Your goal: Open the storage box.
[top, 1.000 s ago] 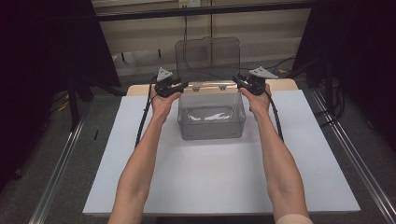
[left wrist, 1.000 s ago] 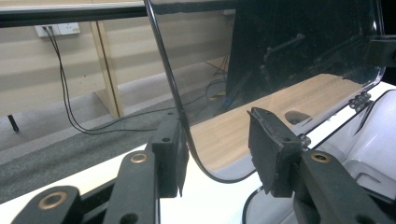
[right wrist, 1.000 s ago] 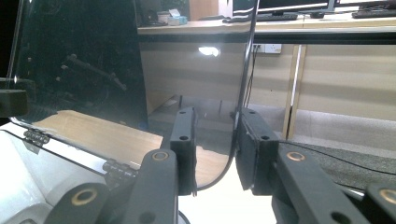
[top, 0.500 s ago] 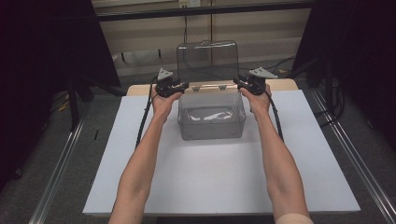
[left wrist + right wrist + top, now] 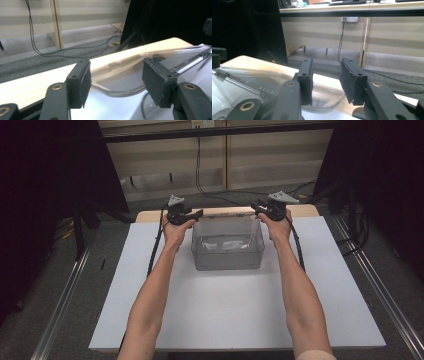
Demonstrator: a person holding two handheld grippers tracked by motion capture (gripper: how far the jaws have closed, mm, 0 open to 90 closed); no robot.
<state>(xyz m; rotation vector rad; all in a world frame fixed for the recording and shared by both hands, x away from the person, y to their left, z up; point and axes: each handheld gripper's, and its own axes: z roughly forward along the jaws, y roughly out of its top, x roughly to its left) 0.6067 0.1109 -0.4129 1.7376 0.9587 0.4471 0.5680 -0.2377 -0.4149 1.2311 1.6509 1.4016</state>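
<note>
Clear glossy plastic box point(image 5: 227, 251), matt white tabletop point(image 5: 235, 310), pale wood edge point(image 5: 30, 82).

A lab-like recording room: black curtains point(image 5: 45, 180), floor rails point(image 5: 60, 305), loose cables point(image 5: 37, 47), a wall socket point(image 5: 348, 19) and a white-topped bench point(image 5: 225, 310).

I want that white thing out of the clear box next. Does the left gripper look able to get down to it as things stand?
Probably yes: the lid is folded back flat behind the clear box, so its top is open above the white thing. The left gripper sits open at the rim's back corner.
</note>
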